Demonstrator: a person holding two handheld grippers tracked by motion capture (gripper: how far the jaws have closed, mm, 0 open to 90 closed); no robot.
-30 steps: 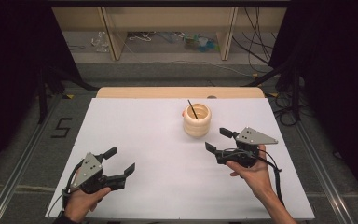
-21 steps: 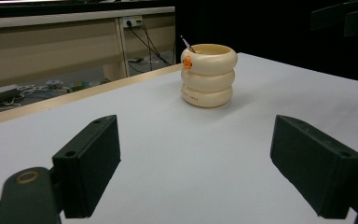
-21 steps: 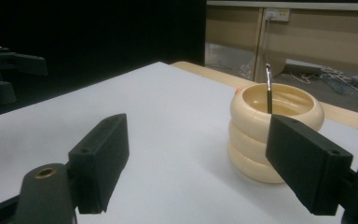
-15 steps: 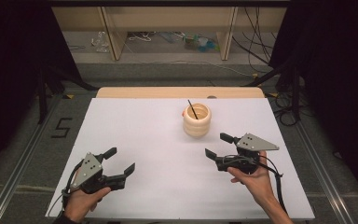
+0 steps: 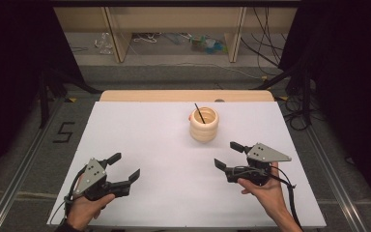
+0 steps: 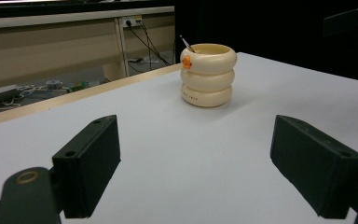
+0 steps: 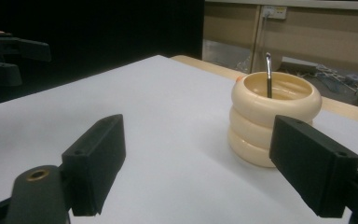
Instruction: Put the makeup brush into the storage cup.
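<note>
With the cream ringed cup [image 5: 204,124] and its thin dark stick [image 5: 199,112] at upper centre, my right gripper [image 5: 230,154], empty with jaws just spread wide, seemingly approaches; next move: reach forward to it.

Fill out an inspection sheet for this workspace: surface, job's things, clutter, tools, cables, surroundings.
Surface: white table top, bare wooden strip along its far edge.
Job's things: cream ribbed cup upright, a thin dark stick leaning inside it.
Clutter: nothing seen on the table.
Tools: left tool open, holding nothing, near the front left corner; right tool has just been opening, nothing between its jaws, close to the cup but apart from it.
Cables: one trails from each tool; more lie on the floor beyond the table.
Surroundings: wooden shelf unit behind, dark curtains at the sides, a "5" marked on the floor.
</note>
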